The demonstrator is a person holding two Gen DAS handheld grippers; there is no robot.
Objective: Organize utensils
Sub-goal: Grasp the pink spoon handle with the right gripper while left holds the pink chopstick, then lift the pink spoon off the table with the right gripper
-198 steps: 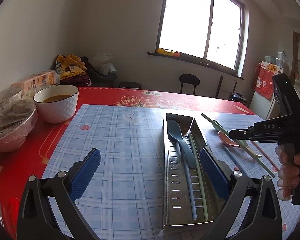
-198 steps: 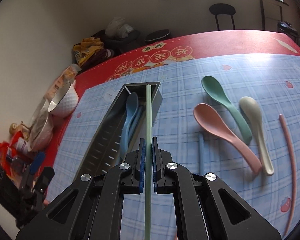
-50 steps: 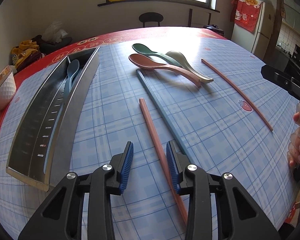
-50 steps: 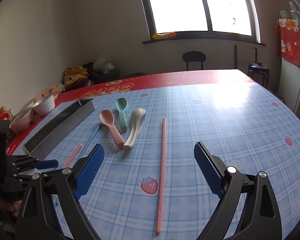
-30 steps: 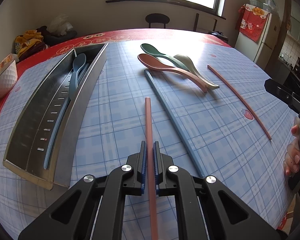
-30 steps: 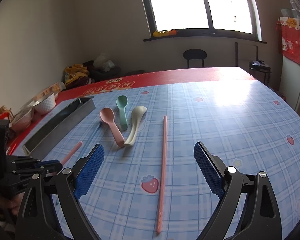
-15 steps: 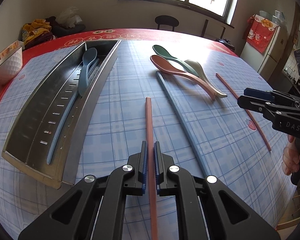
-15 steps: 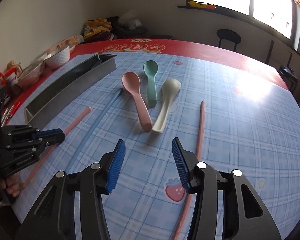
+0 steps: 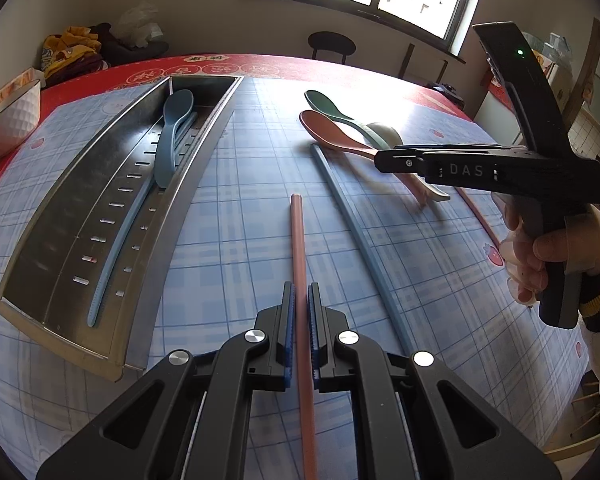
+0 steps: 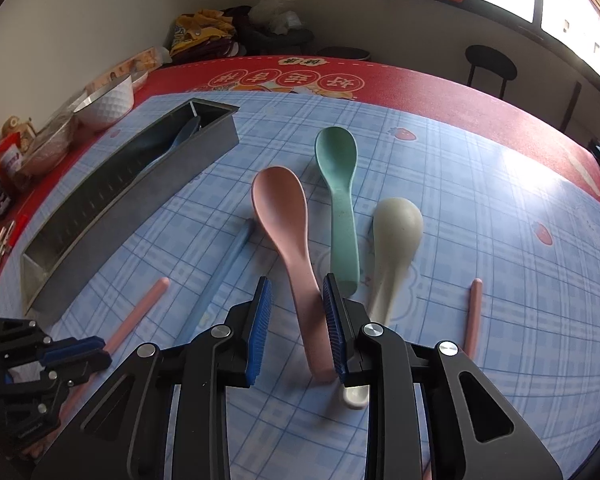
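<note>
Desk (image 10: 440, 92) red, covered mostly by blue checked mat (image 10: 480, 208). On mat: long metal tray (image 9: 112, 204) at left; pink spoon (image 10: 284, 216), green spoon (image 10: 338, 168) and cream spoon (image 10: 396, 236) side by side, near each other; blue chopstick (image 9: 356, 232) beside pink spoon; pink chopstick (image 10: 473, 312) at right. White bowl (image 10: 108, 100) on red part, far left, beside bags and packets.
</note>
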